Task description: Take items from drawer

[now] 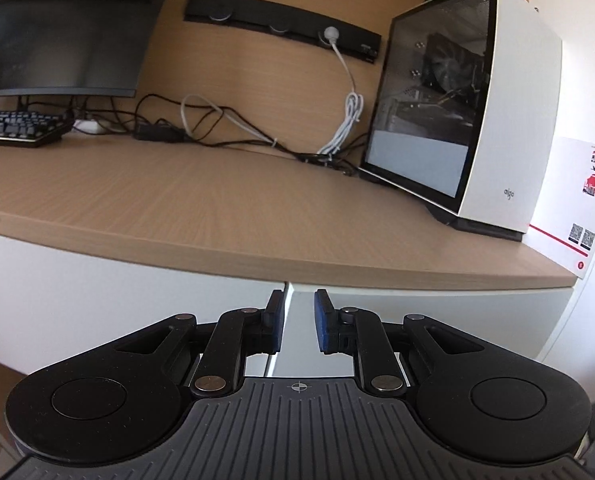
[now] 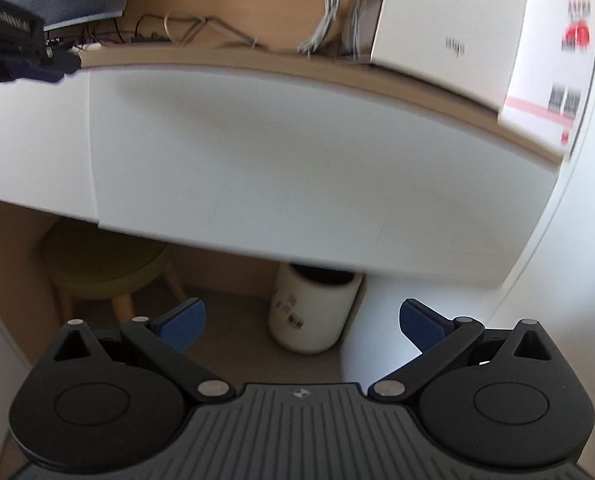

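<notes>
my left gripper sits at the seam beside the drawer, jaws parted a little, holding nothing. the drawer is closed under the desk top. my right gripper hangs wide open below it; i'd hook the lower edge squarely and pull straight.

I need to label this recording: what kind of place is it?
Probably a home office or study corner: a wooden desk holds a monitor, a keyboard and a white computer case, with white drawer fronts below.
</notes>
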Motion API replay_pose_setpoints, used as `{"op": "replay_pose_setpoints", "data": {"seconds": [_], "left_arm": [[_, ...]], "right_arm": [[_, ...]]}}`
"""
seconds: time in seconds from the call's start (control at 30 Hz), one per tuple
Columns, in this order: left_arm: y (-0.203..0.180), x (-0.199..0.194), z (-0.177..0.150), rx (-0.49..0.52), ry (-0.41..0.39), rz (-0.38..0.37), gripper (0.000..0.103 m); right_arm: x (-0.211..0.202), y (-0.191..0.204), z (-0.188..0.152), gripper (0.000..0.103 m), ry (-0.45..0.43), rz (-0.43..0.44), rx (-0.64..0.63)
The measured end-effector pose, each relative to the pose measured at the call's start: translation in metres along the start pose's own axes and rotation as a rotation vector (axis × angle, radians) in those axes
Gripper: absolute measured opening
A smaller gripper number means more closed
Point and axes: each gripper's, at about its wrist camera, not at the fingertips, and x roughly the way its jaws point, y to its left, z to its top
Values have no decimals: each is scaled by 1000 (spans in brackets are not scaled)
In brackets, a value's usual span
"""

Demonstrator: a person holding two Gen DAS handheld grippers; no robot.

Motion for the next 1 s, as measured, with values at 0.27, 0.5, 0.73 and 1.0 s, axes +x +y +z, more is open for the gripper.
{"op": "replay_pose_setpoints", "data": {"seconds": [0.27,0.5,0.73,1.0], "left_arm": [[5,14,9,-19,15,-12,18],[7,23,12,-26,46,-48,18],[7,23,12,-28,50,-78,26],[0,23,13,-10,58,-106,43]], "right_arm": [[6,-8,29,103,-51,-9,-57],[11,-6,30,103,-24,12,-63],[13,-3,27,103,-9,13,-57],[12,-6,23,103,1,6,-53]]}}
